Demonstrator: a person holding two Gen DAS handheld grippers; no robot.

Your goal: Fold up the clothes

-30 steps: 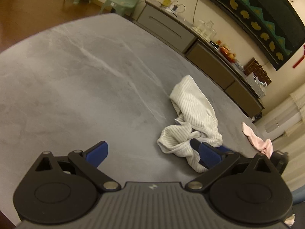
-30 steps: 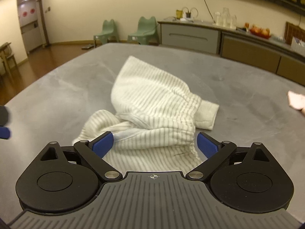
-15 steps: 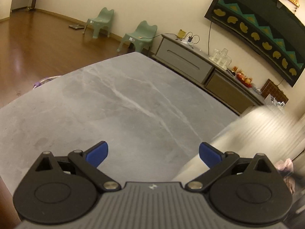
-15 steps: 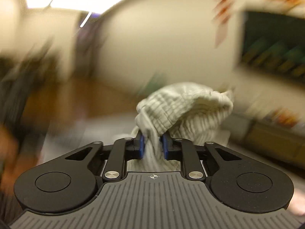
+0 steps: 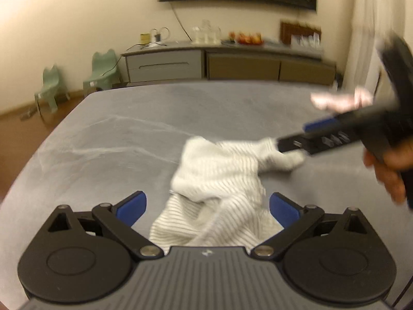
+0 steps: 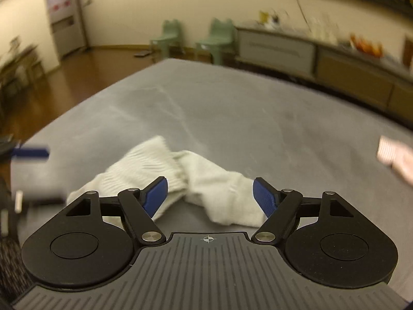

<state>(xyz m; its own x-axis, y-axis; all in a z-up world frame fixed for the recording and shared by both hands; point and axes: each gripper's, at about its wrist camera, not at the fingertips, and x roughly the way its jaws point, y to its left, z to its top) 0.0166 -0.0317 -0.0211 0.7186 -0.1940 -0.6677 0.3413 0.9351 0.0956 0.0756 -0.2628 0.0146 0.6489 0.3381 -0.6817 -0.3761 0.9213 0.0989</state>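
Note:
A crumpled white striped garment (image 5: pixel 219 175) lies on the grey table (image 5: pixel 116 139). My left gripper (image 5: pixel 207 208) is open just in front of the garment's near end, with cloth showing between its blue pads (image 5: pixel 131 208) but not pinched. My right gripper (image 5: pixel 294 138), held by a hand (image 5: pixel 387 168), hovers at the garment's right sleeve end. In the right wrist view the right gripper (image 6: pixel 209 196) has its jaws opening, and the garment (image 6: pixel 206 178) lies loose on the table below and between them. The left gripper's blue finger (image 6: pixel 31 152) shows blurred at the left edge.
A pink cloth (image 5: pixel 338 100) lies at the table's far right, also the pink cloth (image 6: pixel 395 155) at the right edge. Beyond the table stand a low sideboard (image 5: pixel 227 64) and two green chairs (image 5: pixel 103 69). Bare grey table (image 6: pixel 232 108) spreads behind the garment.
Half a second ago the right gripper was shut on the lifted garment; now its jaws have parted and the garment lies on the table. The left gripper has swung round to face the garment.

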